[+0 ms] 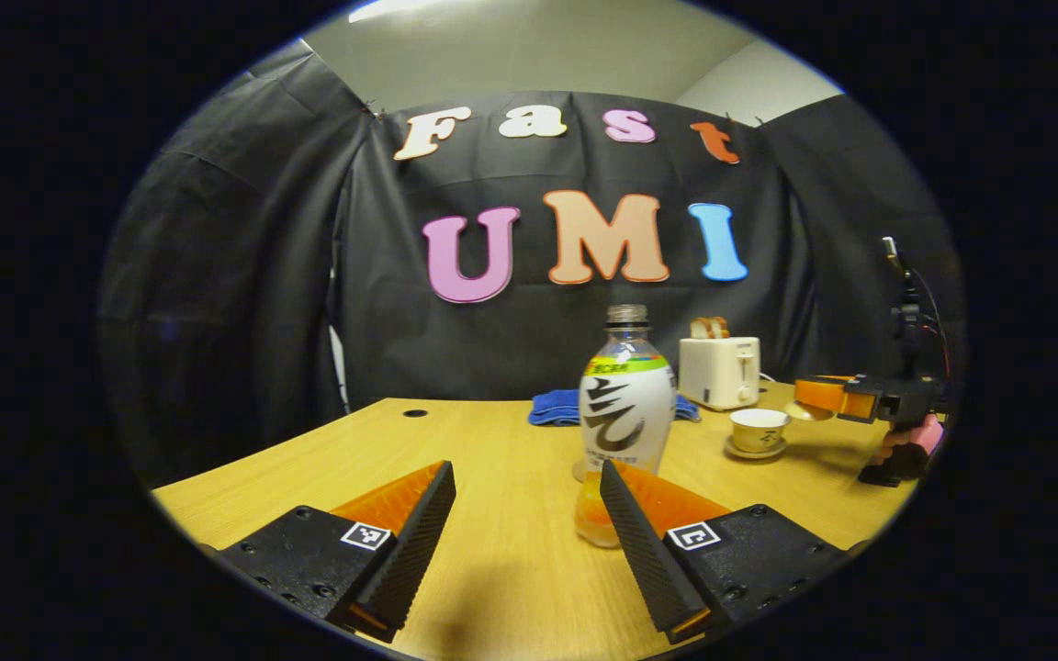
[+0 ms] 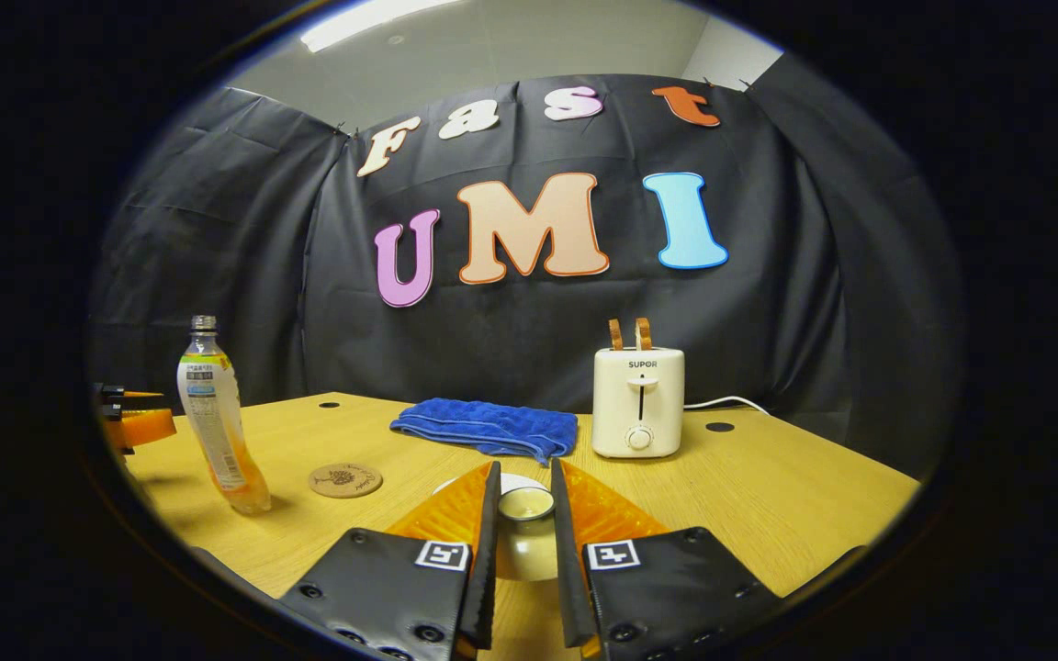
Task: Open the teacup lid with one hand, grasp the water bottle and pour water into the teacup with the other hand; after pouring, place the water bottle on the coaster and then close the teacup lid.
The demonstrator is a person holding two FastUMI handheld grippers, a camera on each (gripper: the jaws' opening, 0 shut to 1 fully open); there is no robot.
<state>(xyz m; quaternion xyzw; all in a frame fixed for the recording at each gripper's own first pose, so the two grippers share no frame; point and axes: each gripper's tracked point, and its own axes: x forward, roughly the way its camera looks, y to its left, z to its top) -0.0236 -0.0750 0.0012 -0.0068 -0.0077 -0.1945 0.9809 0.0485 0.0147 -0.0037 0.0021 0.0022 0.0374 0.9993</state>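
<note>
Bottle point(image 1: 627, 413) upright on the table point(image 1: 455, 431), long axis vertical, neck apparently uncapped, a little orange liquid low in the base. Found it straight ahead of the left gripper point(image 1: 524, 470) and slightly toward that gripper's right finger, the base just past the fingertip and not yet between the two. Saw the left gripper spread wide, touching nothing. Noted the right gripper point(image 2: 523, 468) nearly pressed together, pinching the lid point(image 2: 526, 505) by its knob. From the left gripper view, placed that lid clear of the cup point(image 1: 759, 428), off to the cup's right and above the table. Placed the cup itself open on its saucer, to the right of the bottle and a bit farther back, near but apart. Spotted the coaster point(image 2: 345, 479) lying flat just beside the bottle in the right gripper view, bare. Judged the lid step done and the bottle grasp next. Reckoned the left gripper the nearer one by far, needing a short push forward and a small shift to its right to bring the upright body between the fingers before closing on its sides. Judged the bottle tall and light, so likely to tip if nudged by one finger first.
</note>
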